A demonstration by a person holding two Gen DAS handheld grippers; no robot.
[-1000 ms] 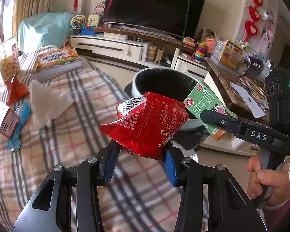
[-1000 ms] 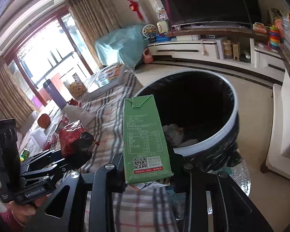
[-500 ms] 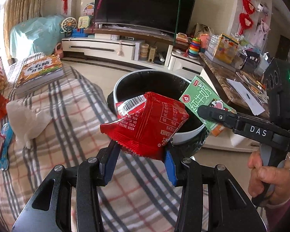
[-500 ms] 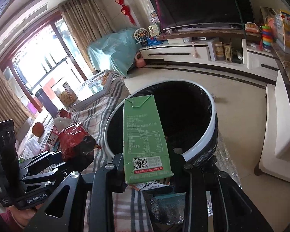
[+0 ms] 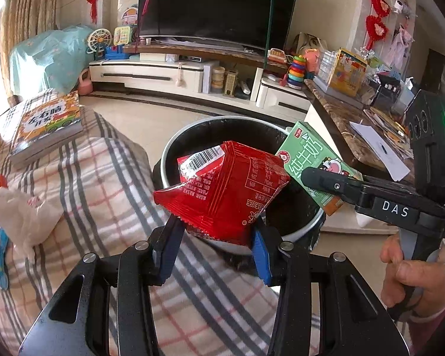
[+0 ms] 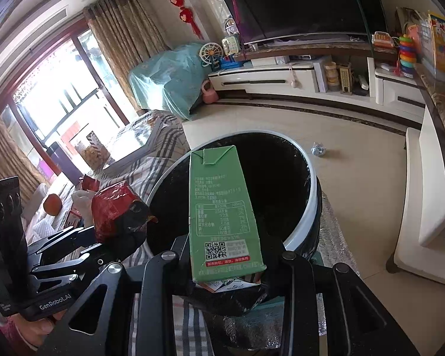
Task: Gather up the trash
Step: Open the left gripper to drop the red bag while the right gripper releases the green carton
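Observation:
My left gripper (image 5: 215,247) is shut on a red snack wrapper (image 5: 222,190) and holds it over the near rim of a round bin (image 5: 192,127) with a white rim and black liner. My right gripper (image 6: 227,264) is shut on a green milk carton (image 6: 224,210) and holds it upright above the bin (image 6: 313,195). The carton (image 5: 308,157) and right gripper also show at the right of the left wrist view. The wrapper (image 6: 115,213) and left gripper (image 6: 103,237) show at the left of the right wrist view.
A plaid-covered table (image 5: 103,184) holds a book (image 5: 50,124), a white plastic bag (image 5: 23,216) and small wrappers at the left. A TV cabinet (image 5: 175,74) stands behind. A marble-topped counter (image 5: 350,127) is at the right. A crumpled scrap (image 6: 318,149) lies on the floor.
Both grippers have moved forward toward the bin with their loads. The bin now fills more of both views and the carton stands over its opening.

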